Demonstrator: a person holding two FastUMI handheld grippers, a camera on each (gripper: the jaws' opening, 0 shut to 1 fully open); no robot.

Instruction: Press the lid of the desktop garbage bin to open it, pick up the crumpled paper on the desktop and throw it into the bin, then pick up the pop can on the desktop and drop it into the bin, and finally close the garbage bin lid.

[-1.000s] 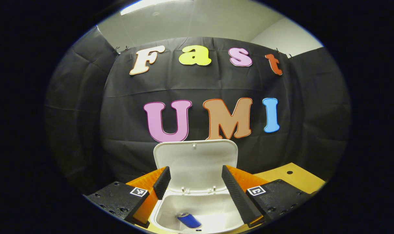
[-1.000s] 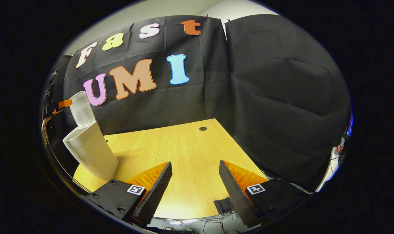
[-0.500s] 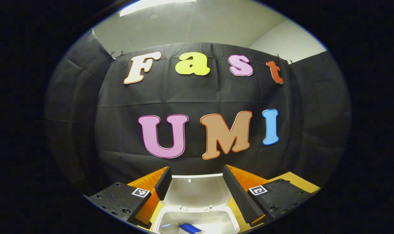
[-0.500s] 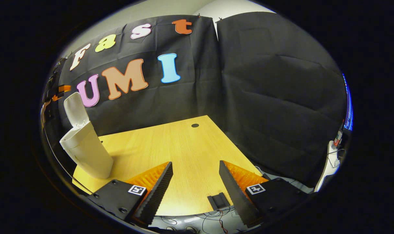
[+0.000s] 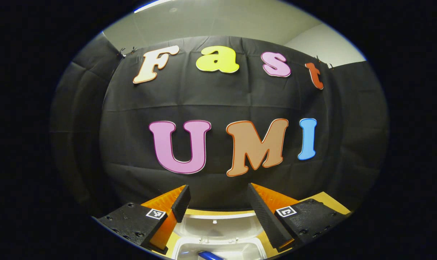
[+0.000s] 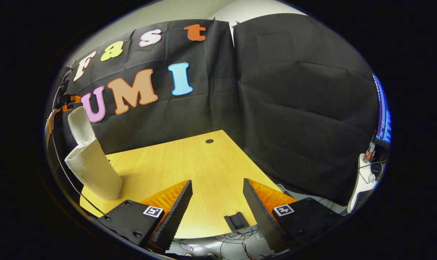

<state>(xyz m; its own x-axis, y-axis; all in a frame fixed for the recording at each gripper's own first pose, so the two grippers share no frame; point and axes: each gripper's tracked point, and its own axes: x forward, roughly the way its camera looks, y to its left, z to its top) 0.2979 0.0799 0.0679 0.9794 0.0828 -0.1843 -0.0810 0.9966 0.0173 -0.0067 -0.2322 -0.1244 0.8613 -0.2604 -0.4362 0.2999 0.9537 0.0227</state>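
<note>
In the right gripper view the bin [image 6: 92, 169] stands at 9 o'clock near the desk's [image 6: 189, 162] left edge, lid [image 6: 80, 124] up. Left gripper [image 5: 218, 202] gapes above it; the can [image 5: 209, 255] lies inside. Right gripper [image 6: 217, 202] is spread over bare desk.

Left claw [image 5: 218, 200] and right claw [image 6: 217, 196] both gape, gripping nothing

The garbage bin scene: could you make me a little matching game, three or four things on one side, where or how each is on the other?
Things:
1. lid
2. pop can
3. left gripper
4. desk

States:
A. lying inside the bin
B. standing up, open
C. wooden, bearing the bin
D. open, above the bin's mouth

Pairs: 1-B, 2-A, 3-D, 4-C
</note>
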